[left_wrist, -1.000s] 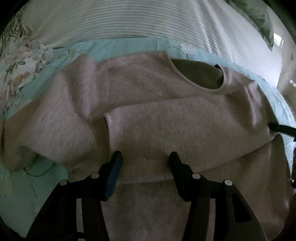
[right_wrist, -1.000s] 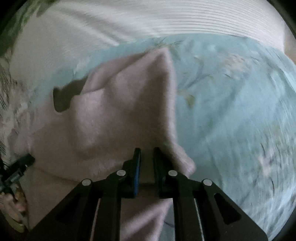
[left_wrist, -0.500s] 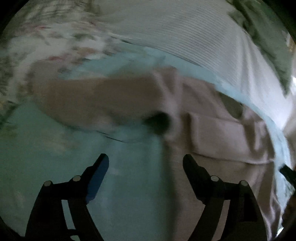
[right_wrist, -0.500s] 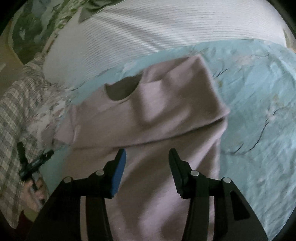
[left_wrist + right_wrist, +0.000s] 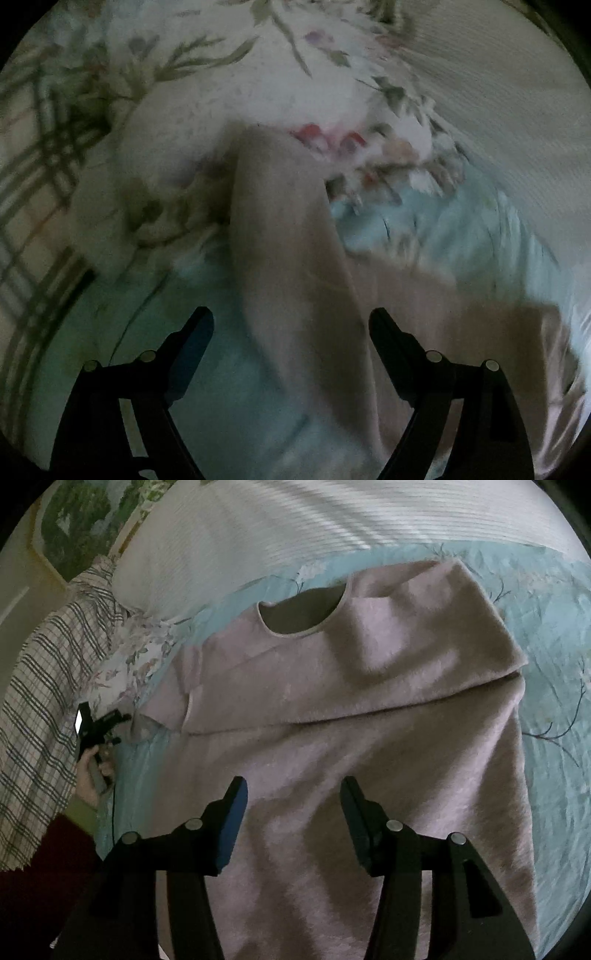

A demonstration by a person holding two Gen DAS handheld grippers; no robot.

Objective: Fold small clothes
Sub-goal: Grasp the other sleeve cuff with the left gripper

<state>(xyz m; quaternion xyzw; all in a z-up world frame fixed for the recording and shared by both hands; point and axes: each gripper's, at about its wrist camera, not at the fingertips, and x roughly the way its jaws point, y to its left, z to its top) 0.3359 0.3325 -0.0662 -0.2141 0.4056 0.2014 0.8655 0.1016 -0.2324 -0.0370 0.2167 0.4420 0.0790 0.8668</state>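
One garment is in play: a fuzzy mauve sweater (image 5: 332,709) spread on the bed over a pale blue floral sheet (image 5: 554,627), neckline toward 12 o'clock in the right wrist view. Its right sleeve (image 5: 406,672) already lies folded across the chest, the cuff reaching toward 9 o'clock.

Starting at the left: the left sleeve (image 5: 280,229) stretches away toward 12 o'clock in the blurred left wrist view, running between the fingers of the left gripper (image 5: 291,328). That gripper stands wide apart and holds nothing; whether it touches the cloth cannot be told through the blur. Beyond the cuff lie a floral pillow (image 5: 221,92) and plaid bedding (image 5: 40,686).

To the right, the right gripper (image 5: 291,797) hovers over the sweater's lower body, also spread wide and empty.

The knit looks soft, thick and light. It should drape and sag rather than hold a crease, and its nap will probably cling to the sheet instead of sliding. A pinch near the cuff or along a seam edge would likely lift the sleeve cleanly; a grab in mid-panel would probably bunch it up. Nothing here seems fragile.

No baskets, bins or other containers show in either view, so nothing is held in any.
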